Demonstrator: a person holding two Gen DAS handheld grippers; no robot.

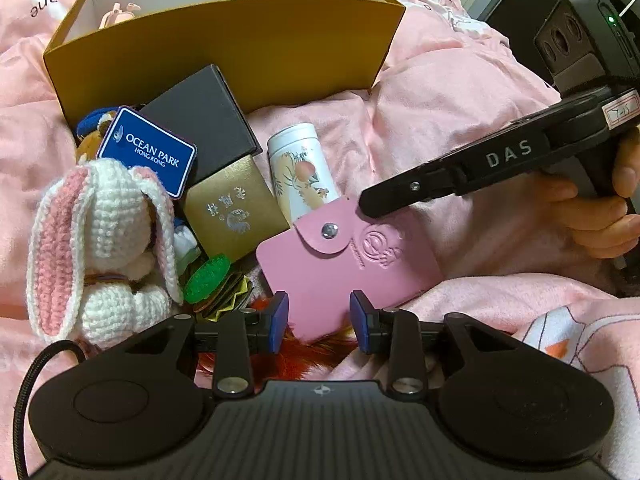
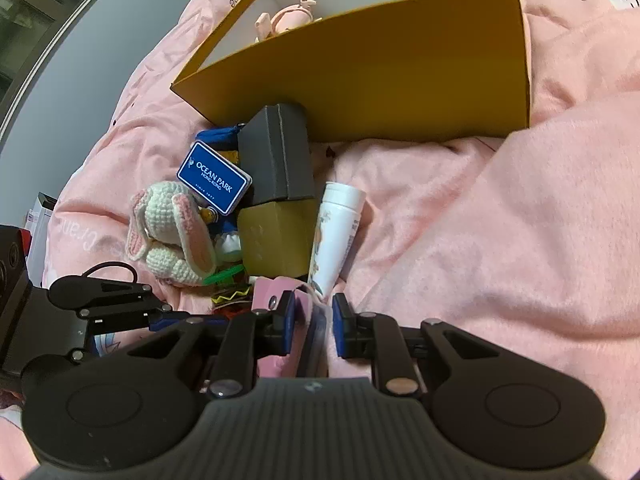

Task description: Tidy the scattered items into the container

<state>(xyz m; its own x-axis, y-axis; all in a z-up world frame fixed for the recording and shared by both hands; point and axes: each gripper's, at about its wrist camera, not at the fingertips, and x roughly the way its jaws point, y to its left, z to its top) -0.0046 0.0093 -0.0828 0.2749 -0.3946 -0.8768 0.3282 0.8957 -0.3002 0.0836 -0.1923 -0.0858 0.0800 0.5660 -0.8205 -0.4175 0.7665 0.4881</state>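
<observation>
At lower centre of both views, the pink wallet (image 1: 344, 256) is sitting between the left gripper (image 1: 319, 322)'s parted jaws, while the right gripper (image 2: 314, 322) is clamping its far edge.

Black tongs (image 1: 319, 322), blue pads (image 1: 280, 322)

The brown plush toy (image 1: 90, 136) hides behind the blue Ocean Park tag (image 1: 148, 152). Box contents (image 1: 120, 12) mostly screened by the yellow wall (image 1: 240, 48)

Box (image 1: 224, 44) behind the heap of small items, bottle (image 1: 300, 168) right of it (wallet (image 1: 340, 264) nearest)
</observation>
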